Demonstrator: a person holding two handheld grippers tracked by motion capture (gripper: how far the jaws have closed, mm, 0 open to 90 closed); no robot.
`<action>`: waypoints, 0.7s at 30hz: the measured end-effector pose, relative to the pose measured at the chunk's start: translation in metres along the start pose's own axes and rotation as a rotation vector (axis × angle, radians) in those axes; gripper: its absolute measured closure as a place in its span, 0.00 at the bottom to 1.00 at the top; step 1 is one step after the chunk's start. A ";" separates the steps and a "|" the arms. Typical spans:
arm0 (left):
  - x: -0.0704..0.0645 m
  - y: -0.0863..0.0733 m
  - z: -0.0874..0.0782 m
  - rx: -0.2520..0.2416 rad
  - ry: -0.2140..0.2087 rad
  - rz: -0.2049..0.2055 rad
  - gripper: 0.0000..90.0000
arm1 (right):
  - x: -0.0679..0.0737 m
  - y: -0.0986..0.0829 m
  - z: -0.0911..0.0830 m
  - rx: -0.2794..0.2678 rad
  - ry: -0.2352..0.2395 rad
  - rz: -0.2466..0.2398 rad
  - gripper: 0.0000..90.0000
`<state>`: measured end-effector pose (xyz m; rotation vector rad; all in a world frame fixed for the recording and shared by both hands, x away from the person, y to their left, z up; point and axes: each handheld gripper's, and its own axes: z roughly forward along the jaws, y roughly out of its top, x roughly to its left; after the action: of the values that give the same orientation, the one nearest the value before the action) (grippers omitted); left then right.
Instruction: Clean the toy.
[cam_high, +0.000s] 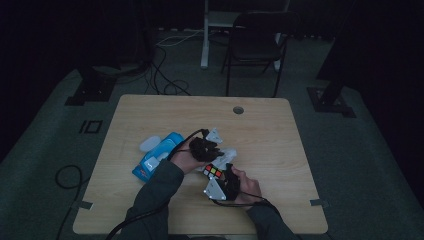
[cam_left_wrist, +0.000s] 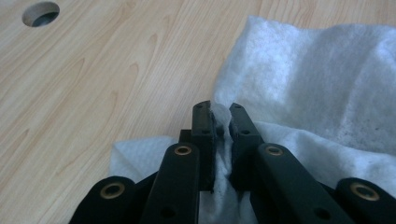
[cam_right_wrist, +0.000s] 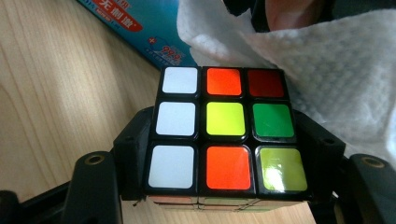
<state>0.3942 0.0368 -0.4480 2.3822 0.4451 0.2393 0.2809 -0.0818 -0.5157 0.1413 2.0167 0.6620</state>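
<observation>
Cube (cam_right_wrist: 224, 128) colours plain between right jaws.

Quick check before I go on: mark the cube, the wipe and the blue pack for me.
cube (cam_right_wrist: 225, 119), right gripper view, centre yellow sticker of its top face.
wipe (cam_left_wrist: 317, 79), left gripper view, open spread past the jaws.
blue pack (cam_high: 167, 145), high view, its top face.
</observation>
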 end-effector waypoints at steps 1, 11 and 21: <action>0.000 0.000 0.000 -0.001 -0.005 -0.002 0.93 | 0.000 0.000 0.000 -0.001 -0.003 0.001 0.38; -0.005 0.003 0.000 0.010 -0.027 0.026 0.93 | 0.003 0.000 0.000 -0.001 -0.010 -0.037 0.38; 0.003 0.001 0.004 0.058 0.046 0.009 0.94 | 0.003 0.002 -0.002 -0.013 -0.009 -0.042 0.38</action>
<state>0.3984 0.0348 -0.4504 2.4402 0.4686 0.2901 0.2777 -0.0798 -0.5163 0.0936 2.0006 0.6466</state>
